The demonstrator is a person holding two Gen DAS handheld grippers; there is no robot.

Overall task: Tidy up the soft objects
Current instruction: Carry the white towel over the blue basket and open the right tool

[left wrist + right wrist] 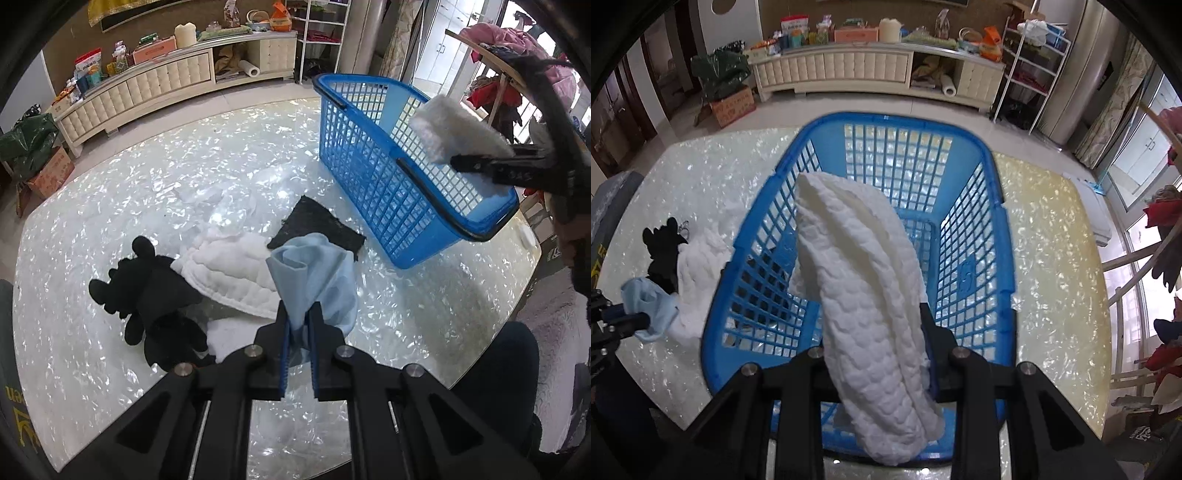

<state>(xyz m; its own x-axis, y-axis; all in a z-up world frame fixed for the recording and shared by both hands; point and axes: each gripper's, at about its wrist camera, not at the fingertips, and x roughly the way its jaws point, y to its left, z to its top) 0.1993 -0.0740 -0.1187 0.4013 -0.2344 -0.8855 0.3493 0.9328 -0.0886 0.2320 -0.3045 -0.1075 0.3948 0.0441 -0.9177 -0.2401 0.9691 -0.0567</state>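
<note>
My left gripper is shut on a light blue cloth and holds it just above the table. My right gripper is shut on a white quilted towel and holds it over the open blue basket. The right gripper and its white towel also show in the left wrist view above the basket. On the table lie a black plush toy, a second white quilted cloth and a dark scouring pad.
The pearly white table ends near the bottom right, where my dark-clad knee shows. A cream sideboard with clutter stands beyond the table. A clothes rack stands at the right.
</note>
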